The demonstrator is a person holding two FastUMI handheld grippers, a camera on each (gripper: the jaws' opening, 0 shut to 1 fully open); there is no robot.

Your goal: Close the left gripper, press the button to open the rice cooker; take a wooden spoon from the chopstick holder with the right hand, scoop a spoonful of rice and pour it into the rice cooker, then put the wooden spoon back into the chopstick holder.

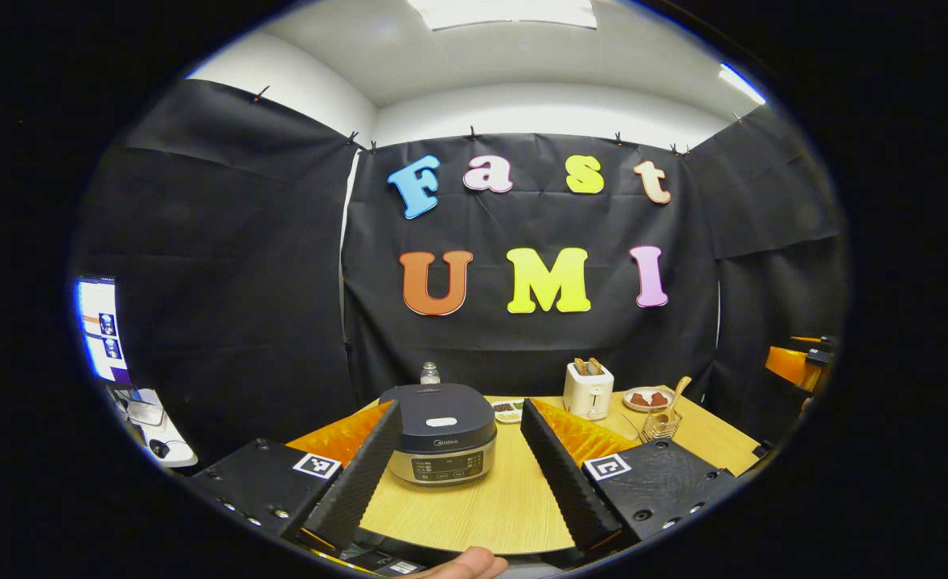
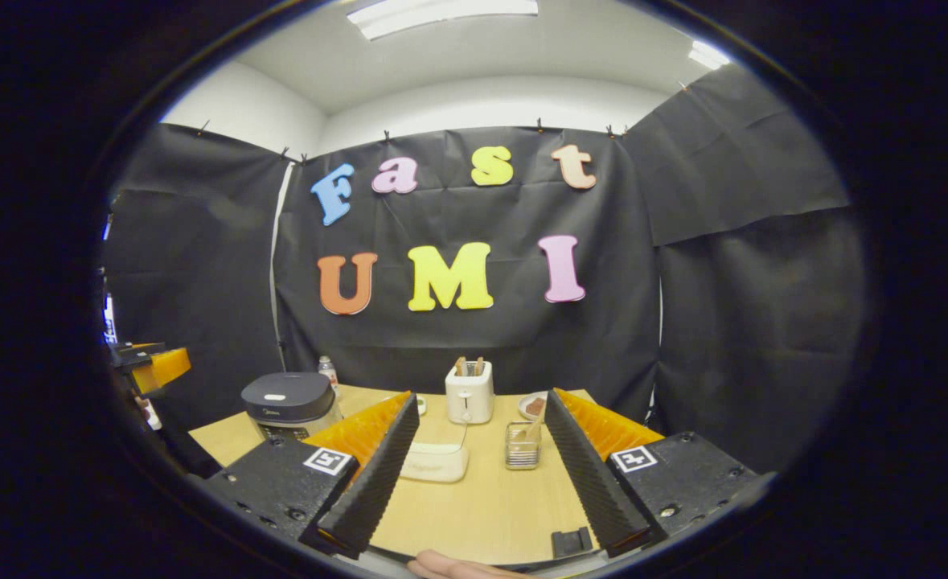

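Grippers spread, lid down — nothing begun

Ridged fingers of the left gripper stand wide apart in the left gripper view, framing the rice cooker between them; they hold nothing. The right gripper is likewise spread and empty in the right gripper view, its toothed inner faces flanking a clear lidded container and the chopstick holder.

By my reading the first step is still to do: the cooker's dark domed lid is down, so the left gripper must bring its fingers together, then travel forward and press the pale oval button on the lid. A blunt closed tip should suit that small raised pad — an off-centre push may only slide on the smooth shell.

The cooker sits toward the left part of the wood-grain table, rounded, with a metallic band and a front control panel. The holder, a small wire-mesh basket near the right edge, carries the wooden spoon, whose handle leans up and out. Behind, near the far edge, stand a boxy white toaster with slices in its slots, a small plate and a bottle.
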